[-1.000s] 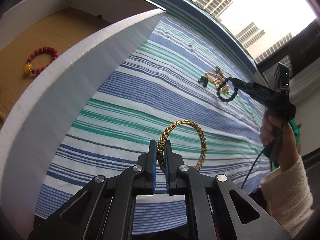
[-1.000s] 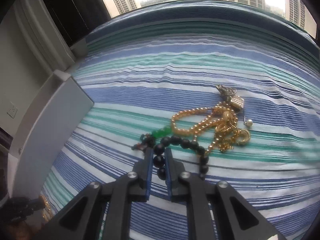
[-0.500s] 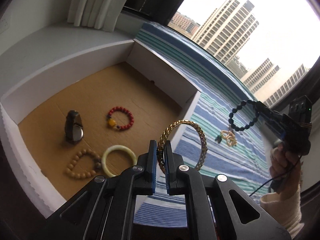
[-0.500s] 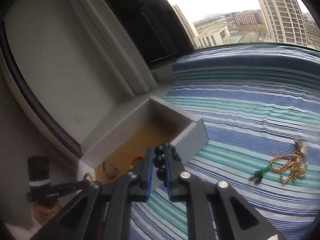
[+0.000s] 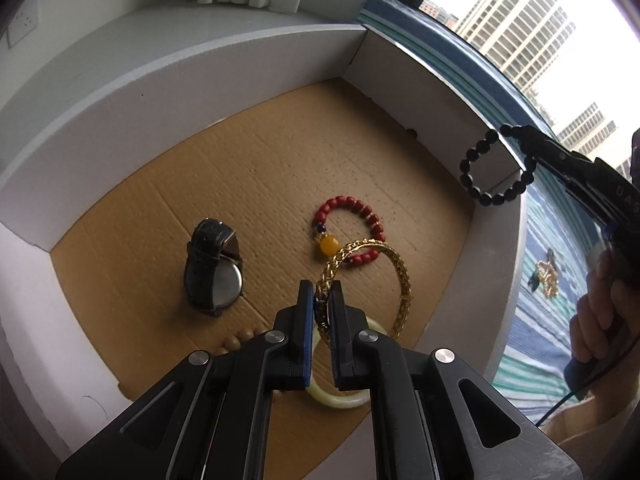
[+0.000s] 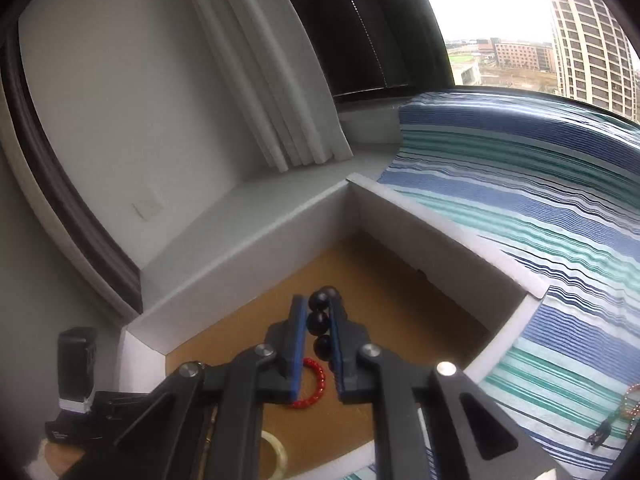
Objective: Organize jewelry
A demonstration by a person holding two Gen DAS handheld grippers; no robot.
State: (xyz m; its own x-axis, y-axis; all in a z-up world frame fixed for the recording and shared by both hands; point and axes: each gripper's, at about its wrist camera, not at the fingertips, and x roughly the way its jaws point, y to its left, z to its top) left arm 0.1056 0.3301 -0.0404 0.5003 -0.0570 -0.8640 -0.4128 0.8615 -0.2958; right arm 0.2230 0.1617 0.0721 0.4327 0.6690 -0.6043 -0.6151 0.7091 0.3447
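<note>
The striped cloth (image 6: 540,216) that filled both views a second ago now sits at the right edge; the white box (image 5: 224,60) with its cardboard floor takes up the middle. Both loads have been carried over it, so the drop-off looks close. On the floor lie a wristwatch (image 5: 214,268) at centre left, a red bead bracelet (image 5: 352,228) at centre, a pale jade bangle (image 5: 340,396) and tan beads (image 5: 236,340) lower down. The left hand-held gripper (image 5: 322,308) is clamped narrow on the gold bangle (image 5: 400,276), low centre. The right hand-held gripper (image 6: 318,332) pinches the black bead bracelet (image 5: 492,168), at upper right above the box wall. Loose gold jewelry (image 5: 546,276) remains on the cloth, far right.
</note>
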